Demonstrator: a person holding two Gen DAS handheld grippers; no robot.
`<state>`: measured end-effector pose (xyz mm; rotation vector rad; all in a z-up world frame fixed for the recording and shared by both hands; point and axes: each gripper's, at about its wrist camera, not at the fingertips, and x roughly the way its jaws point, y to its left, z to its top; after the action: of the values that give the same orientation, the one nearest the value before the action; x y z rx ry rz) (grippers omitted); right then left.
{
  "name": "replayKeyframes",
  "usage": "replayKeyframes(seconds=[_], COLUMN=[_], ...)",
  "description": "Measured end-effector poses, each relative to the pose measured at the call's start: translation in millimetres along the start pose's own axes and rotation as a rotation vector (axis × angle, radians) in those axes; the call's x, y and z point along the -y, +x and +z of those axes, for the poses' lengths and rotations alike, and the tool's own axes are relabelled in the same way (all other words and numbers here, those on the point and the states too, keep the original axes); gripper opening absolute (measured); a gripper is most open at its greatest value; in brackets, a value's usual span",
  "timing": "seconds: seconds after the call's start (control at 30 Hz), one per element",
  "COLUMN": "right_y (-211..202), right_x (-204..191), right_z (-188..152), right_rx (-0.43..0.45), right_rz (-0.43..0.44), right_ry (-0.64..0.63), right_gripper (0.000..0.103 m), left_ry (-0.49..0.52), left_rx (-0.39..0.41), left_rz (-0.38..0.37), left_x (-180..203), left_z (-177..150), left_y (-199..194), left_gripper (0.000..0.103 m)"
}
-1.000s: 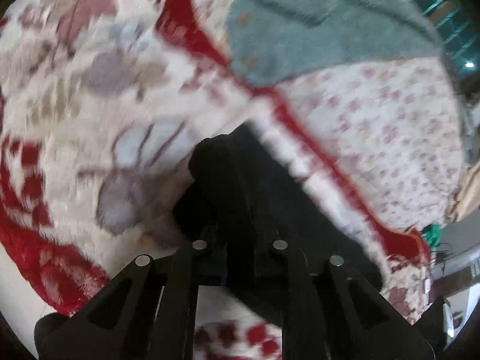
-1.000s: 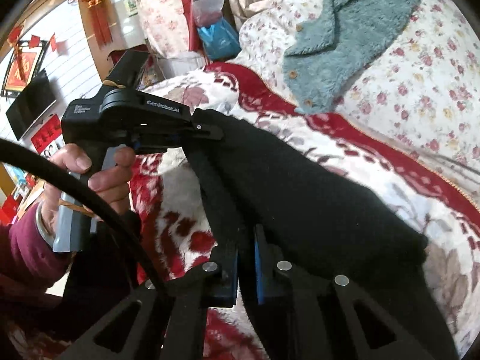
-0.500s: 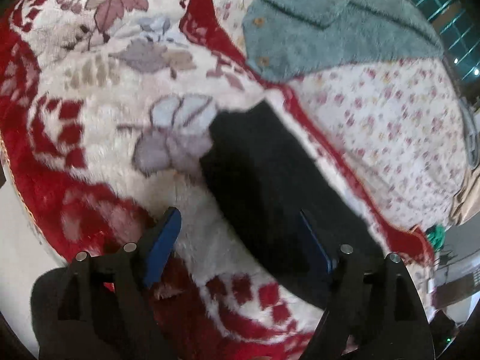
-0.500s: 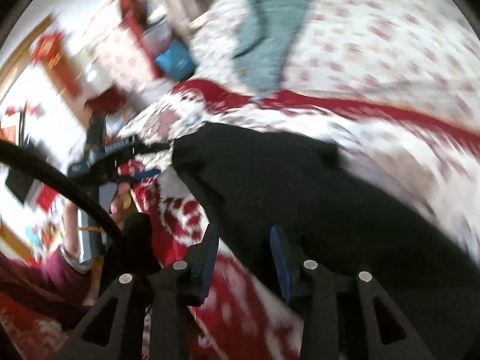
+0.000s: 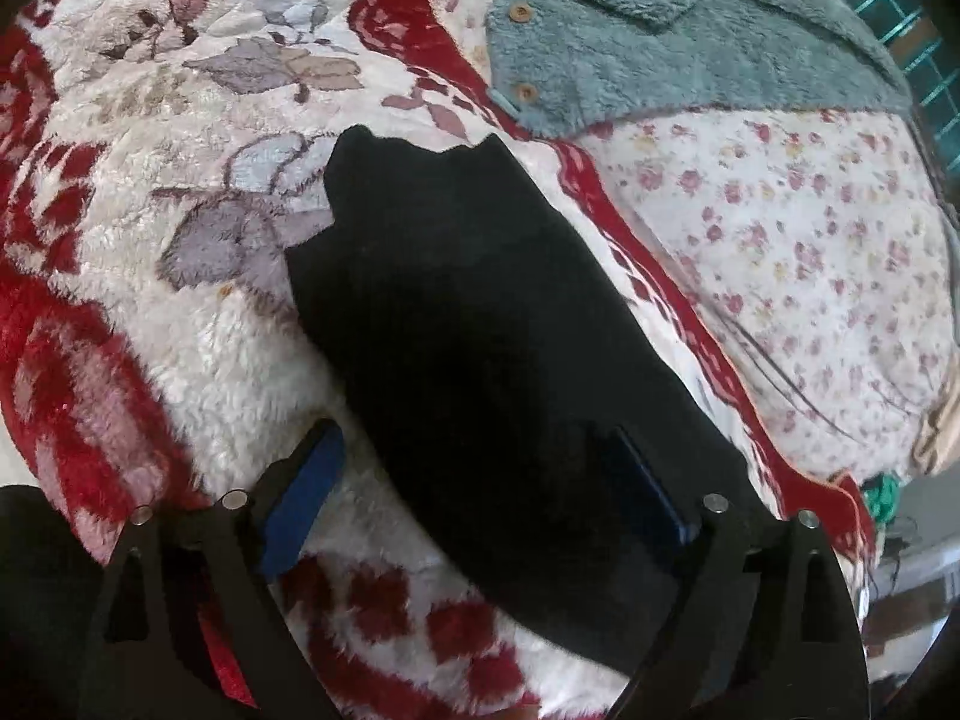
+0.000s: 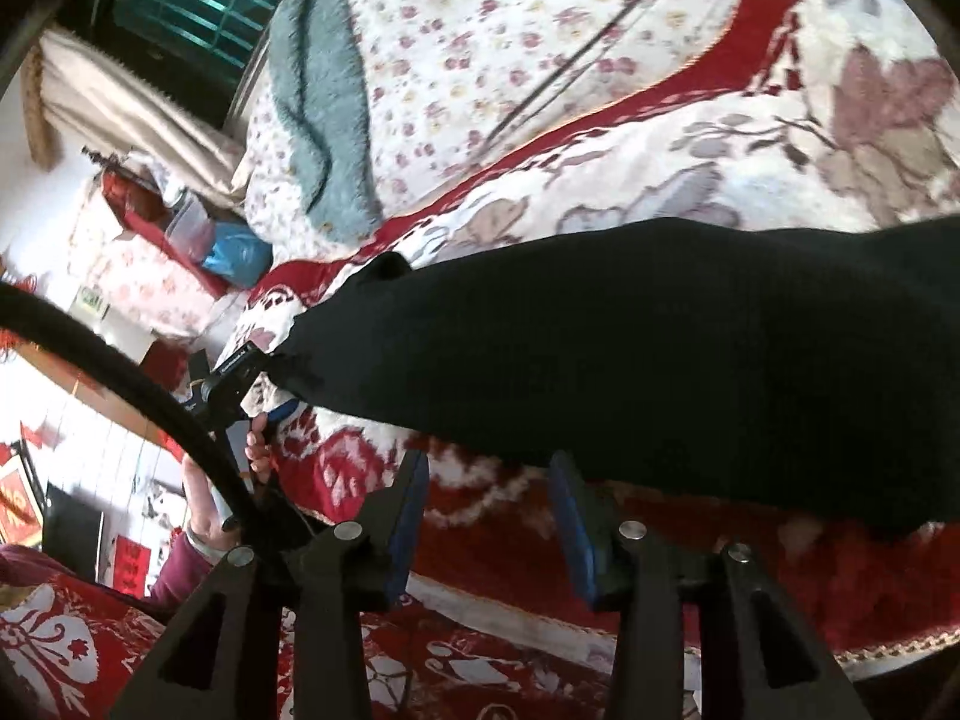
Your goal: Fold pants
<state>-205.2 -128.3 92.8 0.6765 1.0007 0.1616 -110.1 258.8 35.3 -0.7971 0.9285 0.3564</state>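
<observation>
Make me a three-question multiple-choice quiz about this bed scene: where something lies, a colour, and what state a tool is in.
1. Where do the black pants lie?
A. on the red-and-white blanket
B. on the floor
C. on a chair

2. What colour is the fuzzy garment farther back?
A. yellow
B. grey-blue
C. orange

3. How is the left gripper?
A. clamped on the pants
B. open, gripping nothing
C. holding a hanger

Answers: 1 A, blanket shows all around them; 2 B, its pile is grey-blue; 3 B, its jaws are opening, pads clear of the cloth.
</observation>
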Motion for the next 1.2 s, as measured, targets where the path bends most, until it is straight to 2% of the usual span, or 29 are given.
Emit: replayKeyframes(seconds=[0.1,0.17,0.23,0.27,0.3,0.33,0.37,0.4,0.47,0.5,0.53,0.6,0.7,0.83,0.87,0.93,0.97,1.0,1.03,1.07,1.2], right_y=[4.9,2.2,-3.2,-6.5,-10.1,-12.5,-13.7,-13.6,-12.0,-10.1,-7.4,1.9,11.6,34.3,45.1,64.7,64.0,58.7,49.4,36.3,-35.8], right_x=[12.0,17.0,23.2,28.1,34.0,41.0,48.5,55.8,65.1,65.5,65.4,67.4,57.7,21.4,15.9,15.1,16.6,18.2,18.7,17.4,1.4], right_z=[-6.0,-12.2,-18.0,-20.1,-22.2,-23.5,-23.6,-22.9,-19.8,-17.2,-14.4,-8.1,1.3,20.9,24.3,23.4,20.2,17.5,14.6,12.7,14.8], right_rx=[-0.011,-0.016,0.001,0.020,0.047,0.077,0.106,0.138,0.196,0.225,0.243,0.224,0.209,0.146,0.108,-0.008,-0.030,-0.059,-0.107,-0.133,-0.103], right_rz=[0.036,0.037,0.025,0.017,0.002,-0.019,-0.021,0.004,0.050,0.065,0.073,0.062,0.092,0.138,0.138,0.085,0.102,0.128,0.139,0.144,0.091], right_ry=[0.087,0.113,0.148,0.172,0.201,0.237,0.273,0.311,0.373,0.384,0.381,0.397,0.388,0.262,0.239,0.240,0.249,0.269,0.284,0.273,0.137], right_gripper=[0.041,0.042,0.043,0.046,0.050,0.052,0.052,0.052,0.052,0.048,0.043,0.018,0.014,0.014,0.014,0.016,0.016,0.019,0.022,0.025,0.025], left_ry=[-0.039,-0.090,-0.085,-0.064,-0.047,-0.025,-0.001,0.018,0.038,0.050,0.059,0.075,0.093,0.092,0.108,0.123,0.111,0.098,0.093,0.090,0.082], left_rx=[0.000,-0.007,0.004,0.011,0.016,0.019,0.025,0.016,0.004,0.006,0.011,0.033,0.074,0.175,0.163,0.060,0.013,-0.002,0.004,0.016,0.074], left_rz=[0.007,0.006,-0.014,-0.011,0.017,0.059,0.073,0.049,0.038,0.032,0.027,0.007,-0.006,0.053,0.065,0.084,0.104,0.099,0.084,0.082,0.121], left_x=[0.4,-1.6,-1.1,0.9,2.8,4.8,6.5,7.6,9.8,11.5,12.9,15.3,15.5,-5.1,-10.2,-24.5,-34.5,-43.9,-48.8,-53.2,-58.7], left_z=[11.3,16.8,18.4,18.6,18.7,18.6,18.8,19.5,22.8,24.8,26.8,32.2,42.7,59.0,61.9,66.5,66.7,65.9,65.3,65.4,68.4], left_y=[7.1,9.8,9.4,9.7,10.0,10.2,10.1,11.0,10.7,9.0,6.8,-0.4,-16.5,-45.8,-43.6,-28.0,-21.5,-20.5,-22.8,-27.3,-52.4], left_gripper=[0.090,0.090,0.090,0.080,0.060,0.051,0.035,0.023,0.020,0.019,0.018,0.017,0.017,0.016,0.017,0.020,0.026,0.036,0.039,0.046,0.048])
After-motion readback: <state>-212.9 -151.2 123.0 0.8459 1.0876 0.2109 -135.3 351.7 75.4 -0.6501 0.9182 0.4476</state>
